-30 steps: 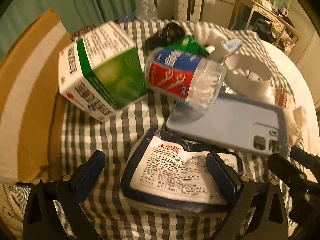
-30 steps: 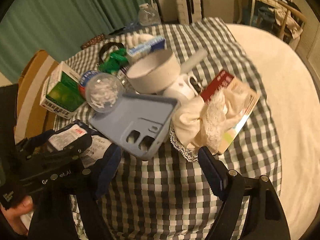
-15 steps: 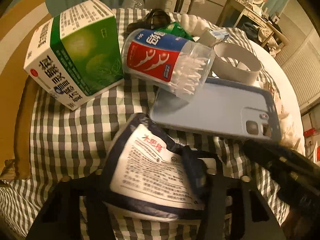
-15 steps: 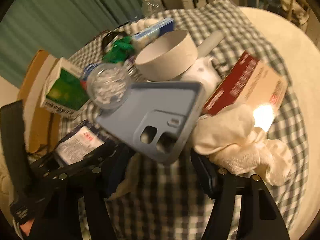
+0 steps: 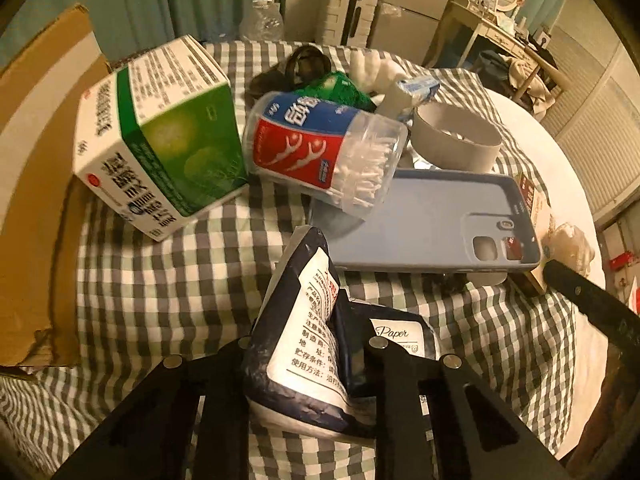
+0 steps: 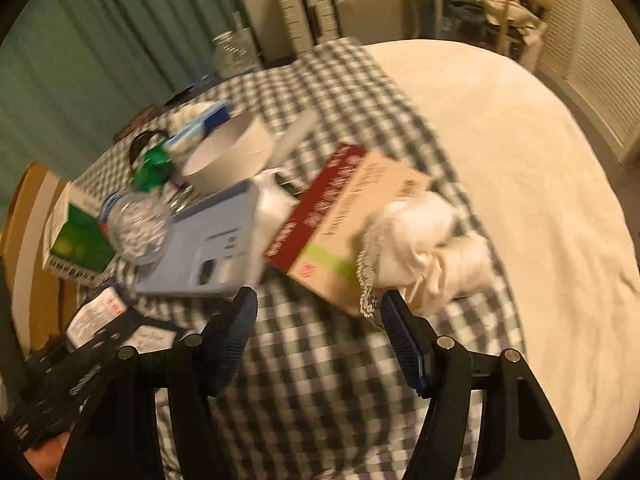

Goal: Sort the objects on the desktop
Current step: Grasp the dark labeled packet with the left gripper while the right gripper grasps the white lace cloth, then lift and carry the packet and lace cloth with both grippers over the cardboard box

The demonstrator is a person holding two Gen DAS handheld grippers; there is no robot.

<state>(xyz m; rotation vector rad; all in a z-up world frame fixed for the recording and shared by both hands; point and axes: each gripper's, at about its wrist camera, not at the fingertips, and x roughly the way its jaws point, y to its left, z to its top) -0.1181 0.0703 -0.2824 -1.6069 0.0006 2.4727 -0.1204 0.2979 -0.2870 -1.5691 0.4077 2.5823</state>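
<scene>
My left gripper (image 5: 308, 342) is shut on a dark blue tissue pack (image 5: 304, 320) with a white printed label, which is squeezed into a fold that stands up between the fingers. In the right wrist view the same pack (image 6: 96, 312) shows at the lower left. My right gripper (image 6: 319, 304) is open over bare checked cloth, with nothing between its fingers. Just beyond its tips lie a red and tan box (image 6: 352, 216) and a crumpled cream cloth (image 6: 424, 240).
A blue phone case (image 5: 432, 220), a tipped jar of floss picks (image 5: 320, 144), a green and white box (image 5: 160, 132) and a white ring-shaped container (image 5: 456, 136) crowd the checked tablecloth (image 5: 160, 288). A cardboard box (image 5: 36, 160) stands at the left. Cream bedding (image 6: 500, 140) spreads to the right.
The left gripper's jaws have come together on the tissue pack and crumpled it upward. The right gripper has swung right, from over the phone case toward the red box and cream cloth.
</scene>
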